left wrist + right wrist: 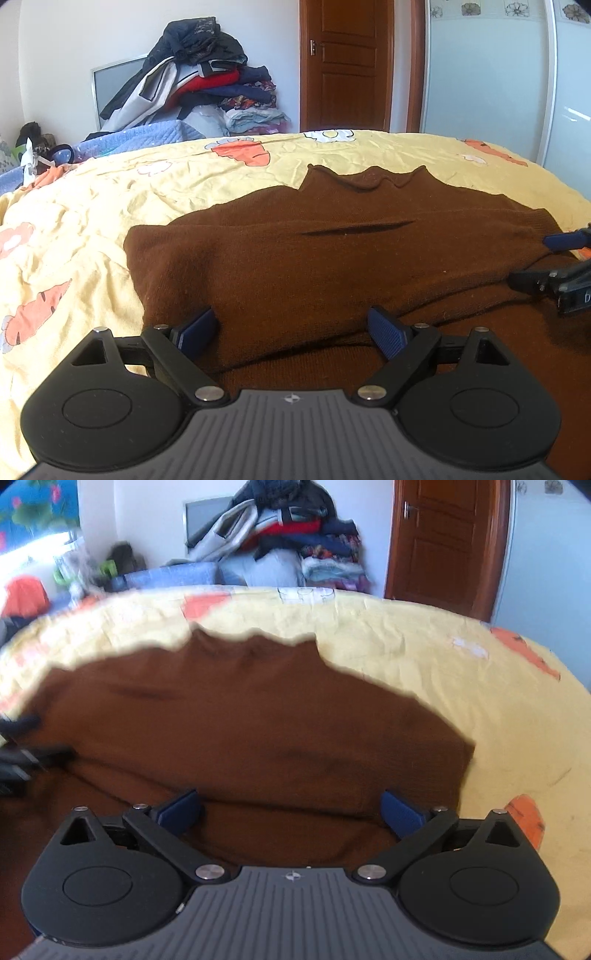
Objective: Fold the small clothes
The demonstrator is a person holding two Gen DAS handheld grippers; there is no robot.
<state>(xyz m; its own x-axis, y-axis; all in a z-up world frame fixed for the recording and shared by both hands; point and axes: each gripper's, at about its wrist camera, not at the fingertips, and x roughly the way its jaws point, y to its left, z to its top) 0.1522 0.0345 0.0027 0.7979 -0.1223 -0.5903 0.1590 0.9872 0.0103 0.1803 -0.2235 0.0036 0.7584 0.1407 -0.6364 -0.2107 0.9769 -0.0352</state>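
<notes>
A brown sweater [332,258] lies flat on a bed. Its neck [365,177] points away from both cameras, toward the far wall. The bottom part is folded up over the body, so the sweater now looks wider than it is tall, and its long way runs from side to side. The folded edge sits close to the cameras. A thin dark crease runs across the middle of the sweater.

The left gripper [295,332] is just over the near left part of the sweater. Its two blue pads [386,332] are spread wide apart and hold nothing. The folded edge lies right between them and a bit in front.

The right gripper [291,810] is over the near right part of the sweater. Its pads [400,814] are also wide apart with nothing in them. The right wrist view is a bit blurry. In the left wrist view the right gripper's tips peek in at the right edge, close to the sweater's right side.

Under the sweater is a yellow bedsheet [110,206] with orange carrots and white flowers on it. Behind the bed is a big pile of clothes [207,74]. A brown wooden door [345,62] stands near the pile, and beside it is a pale wardrobe [487,85].
</notes>
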